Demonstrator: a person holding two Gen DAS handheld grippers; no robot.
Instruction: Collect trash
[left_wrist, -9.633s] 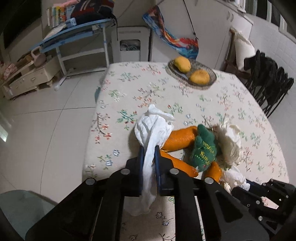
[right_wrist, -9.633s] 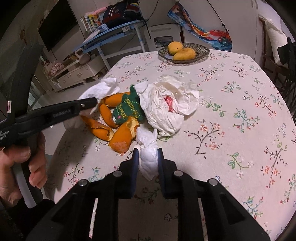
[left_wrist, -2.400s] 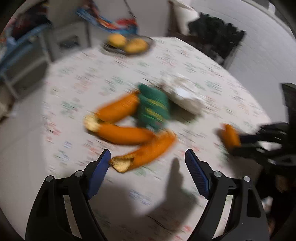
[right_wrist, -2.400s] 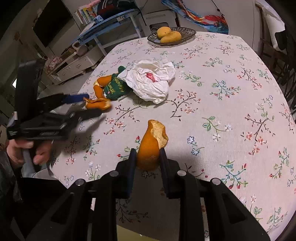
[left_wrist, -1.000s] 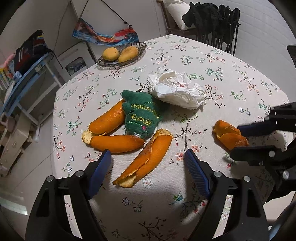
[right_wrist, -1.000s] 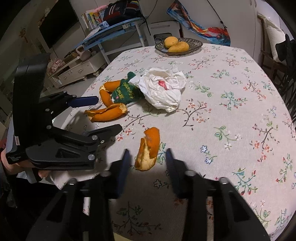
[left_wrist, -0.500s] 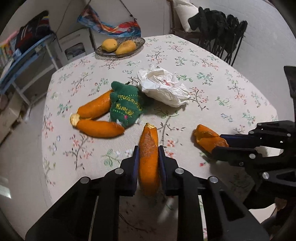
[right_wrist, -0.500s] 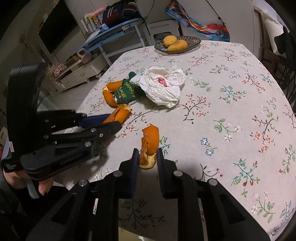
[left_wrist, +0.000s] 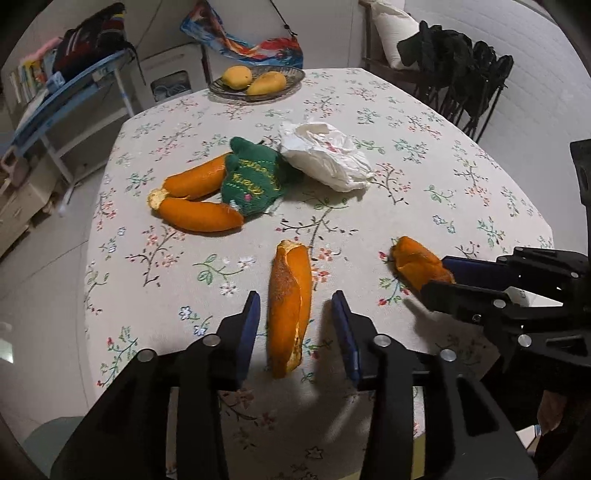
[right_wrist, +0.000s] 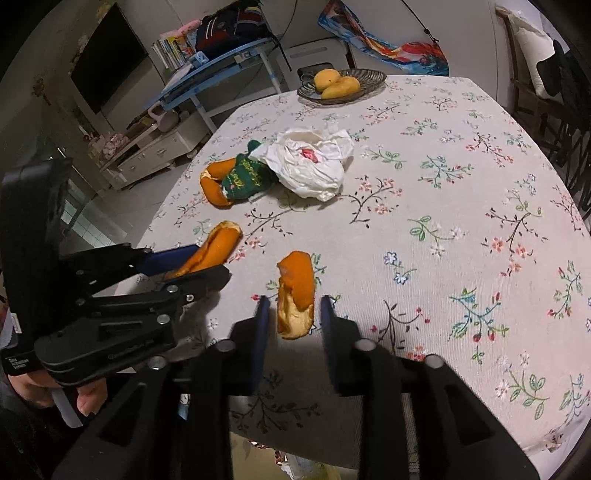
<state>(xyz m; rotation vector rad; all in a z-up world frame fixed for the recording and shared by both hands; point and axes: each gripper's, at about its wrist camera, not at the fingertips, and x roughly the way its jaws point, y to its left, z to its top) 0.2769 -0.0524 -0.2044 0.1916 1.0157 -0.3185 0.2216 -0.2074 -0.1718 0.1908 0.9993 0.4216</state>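
Orange peel (left_wrist: 289, 306) lies loose between the opening left gripper (left_wrist: 295, 325); right gripper (right_wrist: 291, 321) at three o'clock likewise opening around another peel (right_wrist: 295, 299).

Orange peels (left_wrist: 289, 302), green knitted toy (left_wrist: 255, 181), white crumpled bag (left_wrist: 325, 157), floral-patterned tablecloth (left_wrist: 424, 177)

Matt woven cloth (left_wrist: 424, 206) under rough-skinned peel (left_wrist: 290, 302), crinkled plastic bag (left_wrist: 325, 155).

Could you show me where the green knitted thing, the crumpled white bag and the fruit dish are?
green knitted thing (left_wrist: 255, 181), left wrist view, middle of its front.
crumpled white bag (left_wrist: 325, 157), left wrist view, its centre.
fruit dish (right_wrist: 373, 79), right wrist view, bare right rim.
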